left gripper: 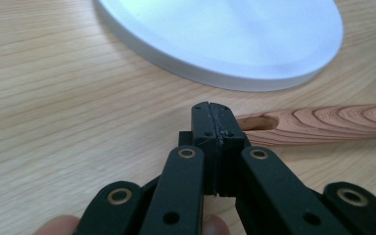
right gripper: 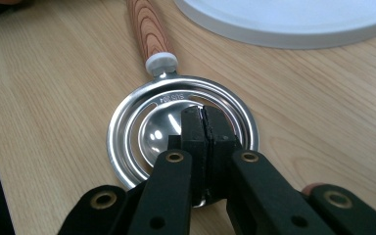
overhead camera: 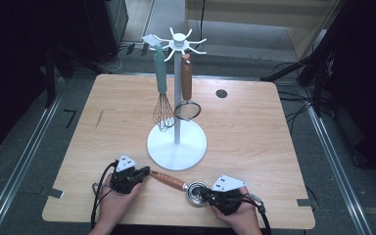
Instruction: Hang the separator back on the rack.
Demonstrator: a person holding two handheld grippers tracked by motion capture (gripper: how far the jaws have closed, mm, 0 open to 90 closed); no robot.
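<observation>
Two grippers work one utensil, an egg separator [overhead camera: 183, 184] with a wooden handle and a steel slotted bowl, lying flat on the table [overhead camera: 254, 132] just in front of the white stand [overhead camera: 176, 147].

High view: the left gripper [overhead camera: 144, 172] sits at the handle's free end; the right gripper [overhead camera: 203, 192] sits at the bowl. A whisk [overhead camera: 162, 105] and a small strainer [overhead camera: 187, 110] hang from the stand's hooks.

Left gripper view: the jaws are pressed fully together with nothing between them. Their tips lie just beside the handle end [left gripper: 323, 122], near its hanging hole; contact cannot be confirmed.

Right gripper view: the jaws are likewise pressed together, empty, and poised over the bowl [right gripper: 142, 132] inside the rim; whether they rest on the steel cannot be told.

Hazards: neither gripper has a hold, so any push from closed tips would likely skid the utensil across the smooth wood or spin it about the bowl. A push toward the stand could knock the base [right gripper: 293, 19]. The curved, polished steel offers poor purchase and may slip from a later pinch.
</observation>
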